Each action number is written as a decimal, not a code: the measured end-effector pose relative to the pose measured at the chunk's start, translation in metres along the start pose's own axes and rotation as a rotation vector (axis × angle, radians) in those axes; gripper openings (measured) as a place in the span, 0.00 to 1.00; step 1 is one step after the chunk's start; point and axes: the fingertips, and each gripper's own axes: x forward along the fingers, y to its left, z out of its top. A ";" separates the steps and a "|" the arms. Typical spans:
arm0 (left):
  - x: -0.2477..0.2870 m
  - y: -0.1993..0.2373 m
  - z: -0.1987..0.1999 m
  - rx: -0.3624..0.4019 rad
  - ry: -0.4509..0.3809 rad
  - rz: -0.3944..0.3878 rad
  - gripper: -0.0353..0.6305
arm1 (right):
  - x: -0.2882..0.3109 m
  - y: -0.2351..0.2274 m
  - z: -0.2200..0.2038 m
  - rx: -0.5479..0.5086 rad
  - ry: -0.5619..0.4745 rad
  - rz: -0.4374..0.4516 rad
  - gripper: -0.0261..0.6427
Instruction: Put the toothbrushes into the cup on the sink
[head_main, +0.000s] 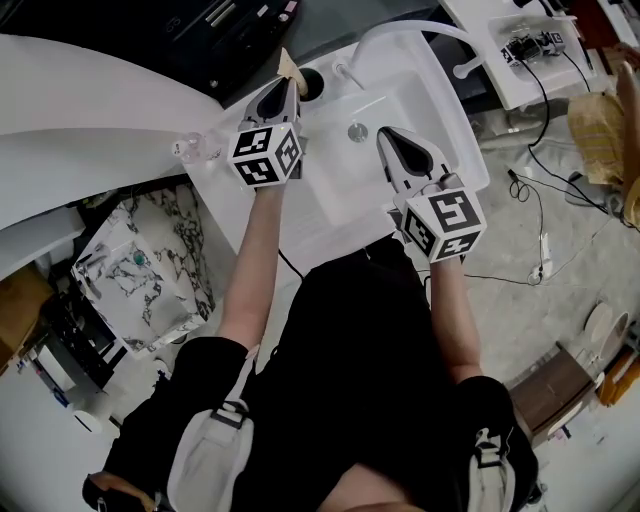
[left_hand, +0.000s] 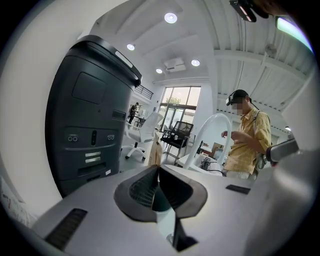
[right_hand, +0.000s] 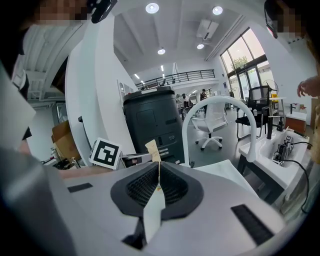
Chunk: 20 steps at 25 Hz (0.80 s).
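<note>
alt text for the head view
From above, a person in black holds two grippers over a white sink: the left gripper, jaws shut with a tan object at its tip, points at a dark cup by the faucet; the right gripper hovers shut beside the drain.

The head view is evenly lit and sharp. The white sink (head_main: 412, 95) sits close to glare, and straight lines bow toward the corners. Both gripper views are strong fisheye, darkening to black at the rim. In the left gripper view, 4 round ceiling lights (left_hand: 170, 18) and a window (left_hand: 180, 100) burn out. The near shells of the left gripper (left_hand: 158, 167) and right gripper (right_hand: 159, 165) are soft and out of focus.
</note>
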 end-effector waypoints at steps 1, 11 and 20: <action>0.001 0.000 -0.003 0.001 0.008 -0.002 0.08 | 0.000 0.000 0.000 0.000 0.000 0.001 0.09; -0.001 0.000 -0.020 0.000 0.049 -0.005 0.08 | 0.000 -0.001 -0.001 0.009 0.000 -0.001 0.09; -0.010 0.001 -0.020 -0.001 0.052 0.003 0.08 | -0.001 0.001 0.002 0.000 -0.007 0.011 0.09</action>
